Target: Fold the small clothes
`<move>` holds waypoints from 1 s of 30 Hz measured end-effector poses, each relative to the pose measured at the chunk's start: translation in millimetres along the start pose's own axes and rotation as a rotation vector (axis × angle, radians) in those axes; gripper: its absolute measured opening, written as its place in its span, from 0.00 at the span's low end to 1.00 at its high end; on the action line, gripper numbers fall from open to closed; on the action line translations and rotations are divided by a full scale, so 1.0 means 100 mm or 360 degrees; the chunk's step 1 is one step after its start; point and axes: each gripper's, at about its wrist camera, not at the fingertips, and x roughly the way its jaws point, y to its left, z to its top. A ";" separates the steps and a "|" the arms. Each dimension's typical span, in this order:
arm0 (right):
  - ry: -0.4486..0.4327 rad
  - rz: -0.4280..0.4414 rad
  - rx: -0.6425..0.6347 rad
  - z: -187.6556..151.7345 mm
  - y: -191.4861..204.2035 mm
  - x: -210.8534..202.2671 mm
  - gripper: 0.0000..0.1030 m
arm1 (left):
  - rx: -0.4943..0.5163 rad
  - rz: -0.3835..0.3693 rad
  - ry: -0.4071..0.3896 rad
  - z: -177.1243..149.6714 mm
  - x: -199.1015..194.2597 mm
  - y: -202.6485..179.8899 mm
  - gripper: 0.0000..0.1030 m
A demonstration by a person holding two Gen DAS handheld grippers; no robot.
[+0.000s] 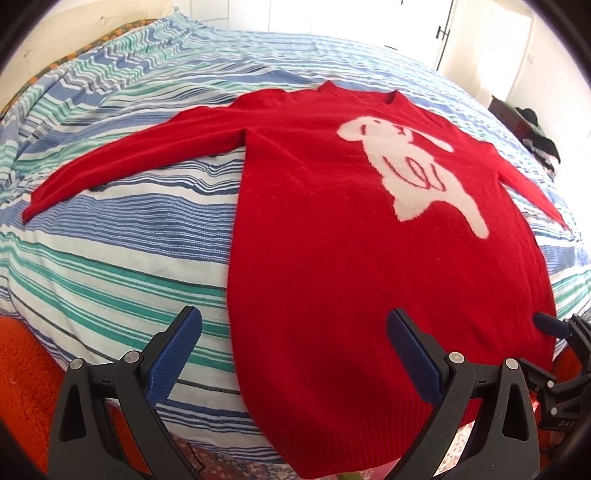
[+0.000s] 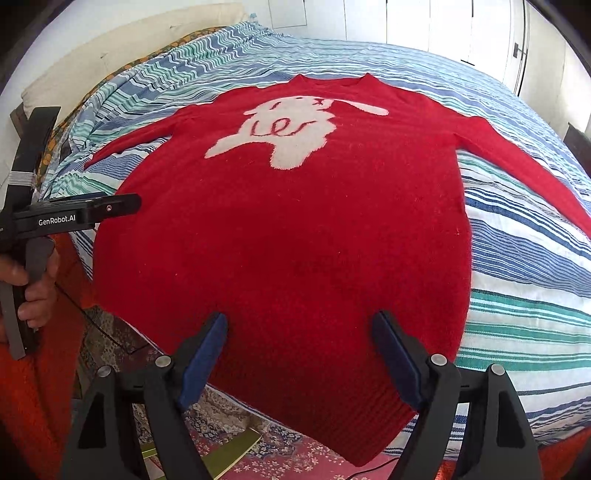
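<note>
A red sweater (image 1: 351, 240) (image 2: 295, 229) with a white animal design lies flat and face up on the striped bed, both sleeves spread out, hem hanging over the near edge. My left gripper (image 1: 293, 325) is open above the sweater's lower left corner; one finger is over the bedding, the other over the red knit. My right gripper (image 2: 299, 328) is open above the hem area, with only the flat sweater beneath its jaws. In the right wrist view the left gripper's black body (image 2: 70, 216) shows at the left, held by a hand (image 2: 33, 291).
The bed cover (image 1: 110, 229) (image 2: 524, 258) has blue, green and white stripes. An orange fabric (image 1: 26, 376) and a flowered rug (image 2: 240, 424) lie below the near edge. White closet doors (image 2: 443, 26) stand behind. Dark items (image 1: 535, 129) sit at the far right.
</note>
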 end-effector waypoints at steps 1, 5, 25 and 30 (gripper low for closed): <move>0.0002 0.0001 -0.0005 0.00 0.00 0.00 0.80 | -0.0006 0.0004 -0.0003 0.00 -0.01 0.01 0.97; 0.0007 0.0005 -0.0018 -0.01 0.00 0.01 0.81 | -0.0031 0.0024 -0.0007 0.00 -0.01 0.04 0.97; -0.0055 -0.0049 0.0207 0.00 -0.28 -0.19 0.81 | 0.0079 0.0069 -0.0102 -0.01 -0.14 -0.05 0.97; -0.0279 0.0017 0.0543 -0.03 -0.78 -0.61 0.81 | -0.0013 0.0090 -0.0109 0.01 -0.12 0.08 0.97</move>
